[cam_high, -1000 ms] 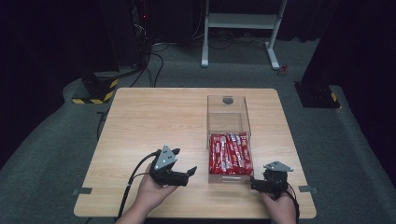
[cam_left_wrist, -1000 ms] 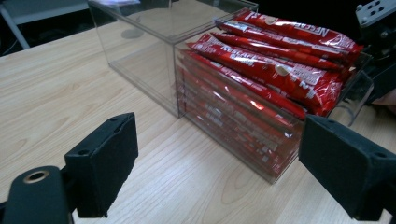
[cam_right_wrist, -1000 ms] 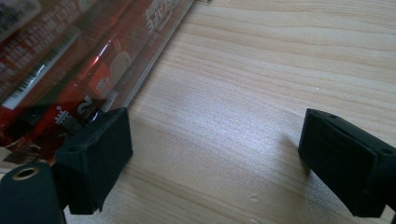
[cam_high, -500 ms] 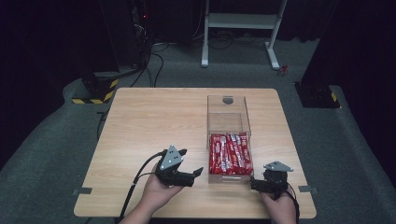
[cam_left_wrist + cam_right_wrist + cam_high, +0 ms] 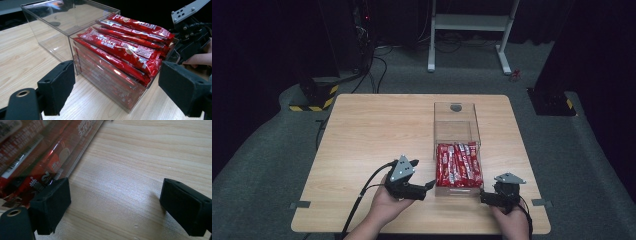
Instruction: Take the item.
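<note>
1. Red foil stick packets (image 5: 458,164) fill the near half of a clear rectangular plastic box (image 5: 456,116) on the pale wooden surface (image 5: 372,130), long axes running near-to-far along the box.
2. Left gripper (image 5: 421,176) sits just left of the box's near end, fingers (image 5: 57,86) spread and empty, aimed at it.
3. Right gripper (image 5: 484,196) rests at the box's near right corner, fingers (image 5: 51,201) spread, empty.

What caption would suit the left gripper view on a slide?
Open left gripper facing a clear box packed with red coffee sachets on a wooden table.
</note>
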Available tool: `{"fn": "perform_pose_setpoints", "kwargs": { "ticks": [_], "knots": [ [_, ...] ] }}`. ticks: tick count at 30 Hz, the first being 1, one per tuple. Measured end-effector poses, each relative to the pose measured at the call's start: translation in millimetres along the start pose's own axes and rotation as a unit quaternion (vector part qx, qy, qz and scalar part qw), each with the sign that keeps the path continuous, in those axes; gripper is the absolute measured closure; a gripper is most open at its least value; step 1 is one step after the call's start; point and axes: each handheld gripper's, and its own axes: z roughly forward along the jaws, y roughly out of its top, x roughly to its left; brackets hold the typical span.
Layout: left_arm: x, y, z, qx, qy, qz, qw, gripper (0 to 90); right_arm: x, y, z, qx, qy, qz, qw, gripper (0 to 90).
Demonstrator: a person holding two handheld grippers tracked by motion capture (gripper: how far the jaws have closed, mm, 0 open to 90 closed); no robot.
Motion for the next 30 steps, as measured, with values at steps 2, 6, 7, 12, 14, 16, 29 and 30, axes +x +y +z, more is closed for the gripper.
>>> {"fn": "perform_pose_setpoints", "kwargs": {
  "ticks": [2, 6, 7, 12, 14, 16, 29, 30],
  "knots": [
    [-0.7, 0.5, 1.7, 0.001, -0.001, 0.001, 1.0000, 14.6, 0.0, 0.0, 0.0, 0.000, 0.000, 0.000, 1.0000, 9.6],
    [-2.7, 0.6, 6.1, 0.002, -0.005, 0.000, 1.0000, 14.8, 0.0, 0.0, 0.0, 0.000, 0.000, 0.000, 1.0000, 9.6],
    [-3.3, 0.8, 7.4, 0.003, -0.007, 0.001, 1.0000, 14.8, 0.0, 0.0, 0.0, 0.000, 0.000, 0.000, 1.0000, 9.7],
    [-5.6, 2.4, 13.9, 0.005, -0.015, -0.003, 0.9999, 15.1, 0.1, 0.0, -0.1, 0.000, 0.000, 0.000, 1.0000, 9.7],
    [-6.7, 3.0, 16.4, 0.006, -0.016, -0.001, 0.9999, 15.2, 0.0, 0.0, 0.0, 0.000, 0.000, 0.000, 1.0000, 9.7],
    [-7.9, 3.7, 20.0, 0.007, -0.017, -0.002, 0.9998, 15.3, 0.2, 0.0, 0.0, 0.000, 0.000, 0.001, 1.0000, 9.7],
    [-14.9, 11.2, 39.9, 0.010, -0.022, -0.001, 0.9997, 22.4, 0.2, 0.0, -0.1, 0.000, 0.001, 0.001, 1.0000, 9.8],
    [-14.9, 11.2, 39.9, 0.010, -0.022, -0.001, 0.9997, 23.8, 0.2, 0.0, -0.1, 0.000, 0.001, 0.001, 1.0000, 9.8]
  ]
}}
